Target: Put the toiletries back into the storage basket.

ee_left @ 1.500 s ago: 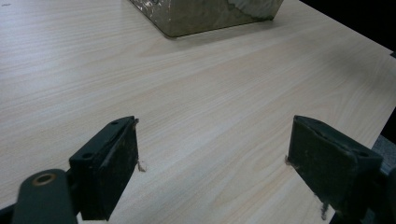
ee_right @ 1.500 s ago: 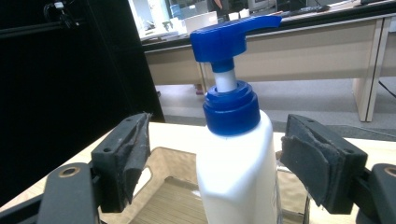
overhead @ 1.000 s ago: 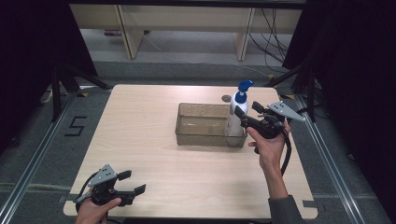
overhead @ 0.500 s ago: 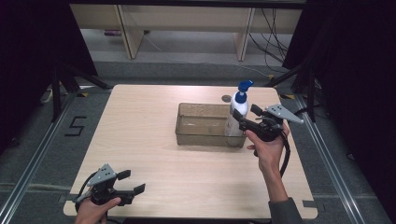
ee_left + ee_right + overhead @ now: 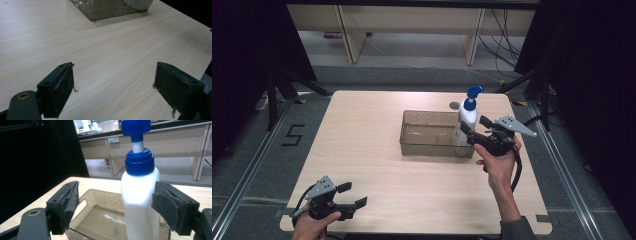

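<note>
The bottle [image 5: 140,202] is plain white with a bright blue collar and pump head, a short white neck between them. The bin [image 5: 428,134] is a translucent smoky brown, and the table [image 5: 377,165] is pale beige with a fine wood-grain pattern. Both the left gripper [image 5: 346,195] and the right gripper [image 5: 473,129] are black, each with a grey plate on top.

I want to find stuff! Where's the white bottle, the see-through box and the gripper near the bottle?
white bottle [image 5: 140,202], right gripper view, on its white body.
see-through box [image 5: 427,145], high view, on its near wall.
right gripper [image 5: 476,131], high view, between its jaws.
</note>
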A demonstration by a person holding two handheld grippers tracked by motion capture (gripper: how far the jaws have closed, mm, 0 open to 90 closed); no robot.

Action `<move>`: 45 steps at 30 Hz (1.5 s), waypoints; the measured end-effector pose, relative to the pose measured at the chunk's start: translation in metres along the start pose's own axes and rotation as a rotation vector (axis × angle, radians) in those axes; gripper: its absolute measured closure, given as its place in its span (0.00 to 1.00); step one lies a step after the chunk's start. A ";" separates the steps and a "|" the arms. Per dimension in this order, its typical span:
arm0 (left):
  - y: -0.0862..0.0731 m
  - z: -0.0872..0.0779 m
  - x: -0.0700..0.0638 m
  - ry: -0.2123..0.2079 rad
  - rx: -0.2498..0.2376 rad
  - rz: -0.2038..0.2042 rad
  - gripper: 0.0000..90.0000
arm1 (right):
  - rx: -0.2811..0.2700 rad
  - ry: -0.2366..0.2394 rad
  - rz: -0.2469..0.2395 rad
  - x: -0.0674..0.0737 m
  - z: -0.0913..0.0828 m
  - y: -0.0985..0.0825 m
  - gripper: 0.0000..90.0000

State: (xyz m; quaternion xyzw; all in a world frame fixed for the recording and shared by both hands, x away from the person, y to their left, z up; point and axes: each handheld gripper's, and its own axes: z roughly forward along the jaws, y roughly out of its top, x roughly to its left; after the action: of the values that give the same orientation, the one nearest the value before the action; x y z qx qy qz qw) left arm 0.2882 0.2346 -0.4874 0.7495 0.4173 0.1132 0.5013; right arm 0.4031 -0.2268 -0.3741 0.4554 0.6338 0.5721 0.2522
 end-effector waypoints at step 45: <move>0.000 0.001 0.001 -0.009 0.008 0.008 0.17 | 0.064 0.099 0.027 0.019 -0.018 -0.043 0.26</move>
State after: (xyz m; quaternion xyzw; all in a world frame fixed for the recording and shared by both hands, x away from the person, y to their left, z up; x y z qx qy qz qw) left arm 0.2890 0.2349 -0.4880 0.7536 0.4122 0.1102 0.5000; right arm 0.3667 -0.2162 -0.4076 0.4428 0.6573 0.5766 0.1984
